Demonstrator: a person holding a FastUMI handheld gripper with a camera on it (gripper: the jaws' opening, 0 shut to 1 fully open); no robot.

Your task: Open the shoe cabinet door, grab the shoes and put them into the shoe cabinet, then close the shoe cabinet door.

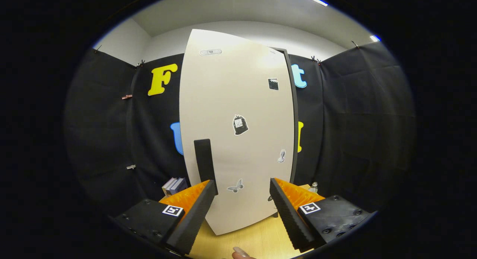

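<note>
1. A fingertip (240, 252) of a person shows nearest the camera, low between the two fingers of the claw (242, 203), just above the wooden table (257, 240).
2. The claw's fingers stand well apart, holding nothing; the gap between them looks straight at the shoe cabinet door (236, 132).
3. The shoe cabinet door is a tall pale panel standing upright on the table just ahead of the fingers. It appears shut against the dark cabinet body, whose edge (295, 113) shows along its right side.
4. A dark upright handle (205, 164) sits on the door's left part, just above the left finger's tip and not touched by it.
5. Small stickers are scattered over the door: a bag-shaped one (240, 125) near the middle, a butterfly (235, 186) lower down, a clapperboard (273, 84) higher up.
6. A few books (174, 185) lie left of the cabinet, beyond the left finger.
7. A small bottle (314, 187) stands right of the cabinet, beyond the right finger.
</note>
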